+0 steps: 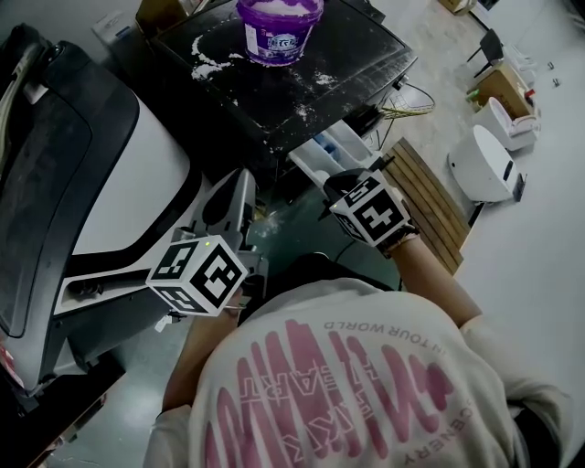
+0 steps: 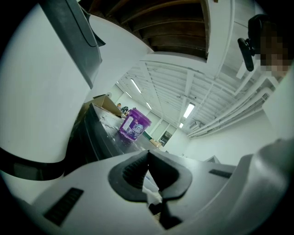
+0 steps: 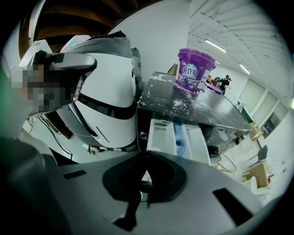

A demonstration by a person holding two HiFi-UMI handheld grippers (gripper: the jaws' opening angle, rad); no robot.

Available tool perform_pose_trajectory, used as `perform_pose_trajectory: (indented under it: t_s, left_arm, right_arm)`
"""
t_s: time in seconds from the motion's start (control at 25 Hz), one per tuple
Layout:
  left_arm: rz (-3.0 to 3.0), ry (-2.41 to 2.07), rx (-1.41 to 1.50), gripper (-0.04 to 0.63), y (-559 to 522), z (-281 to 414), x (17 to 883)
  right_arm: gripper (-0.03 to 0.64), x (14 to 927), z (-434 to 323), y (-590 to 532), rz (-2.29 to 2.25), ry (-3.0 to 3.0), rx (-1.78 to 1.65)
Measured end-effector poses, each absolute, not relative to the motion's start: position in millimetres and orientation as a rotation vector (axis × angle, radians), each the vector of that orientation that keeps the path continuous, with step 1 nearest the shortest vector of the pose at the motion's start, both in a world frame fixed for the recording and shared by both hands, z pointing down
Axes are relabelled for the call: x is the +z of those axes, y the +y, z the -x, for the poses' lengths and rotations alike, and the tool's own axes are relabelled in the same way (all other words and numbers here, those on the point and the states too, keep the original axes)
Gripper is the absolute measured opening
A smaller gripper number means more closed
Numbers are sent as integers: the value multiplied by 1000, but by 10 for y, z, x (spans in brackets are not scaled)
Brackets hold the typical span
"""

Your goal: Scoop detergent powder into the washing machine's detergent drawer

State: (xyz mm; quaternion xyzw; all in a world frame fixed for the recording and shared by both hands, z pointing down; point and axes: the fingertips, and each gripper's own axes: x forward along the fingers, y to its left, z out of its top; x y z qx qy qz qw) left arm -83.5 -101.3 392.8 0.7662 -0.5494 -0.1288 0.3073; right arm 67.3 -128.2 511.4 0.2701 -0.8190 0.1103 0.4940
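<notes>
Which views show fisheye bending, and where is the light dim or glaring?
Head view: no bending, dim overall, black top darkest. Left gripper view: strong fisheye, ceiling lamps glaring. Right gripper view: fisheye, black corners, purple tub sharp.

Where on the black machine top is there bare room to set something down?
Free: the black top in front of the purple tub, toward the open drawer, and right of the tub. Crowded: spilled powder on the left.

Drawer [image 1: 331, 151] stood pulled out, open air above it. Machine top [image 1: 352, 46] was flat and passable except where the purple tub [image 1: 279, 27] sat at the back. Big white unit [image 1: 137, 174] crowded the left side w/ a narrow gap between. Slatted pallet [image 1: 430, 201] lay low on the right.
</notes>
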Motion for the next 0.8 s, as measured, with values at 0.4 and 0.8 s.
perform_pose_trajectory:
  t_s: [0.4, 0.8]
  left_arm:
    - [-2035, -1437, -337, 2, -1036, 873, 3942]
    - [-2057, -1413, -324, 2, -957, 945, 3937]
  right_arm:
    - [2, 5155, -629, -1228, -629, -1927, 145]
    - [0, 5174, -622, -1196, -683, -1853, 15]
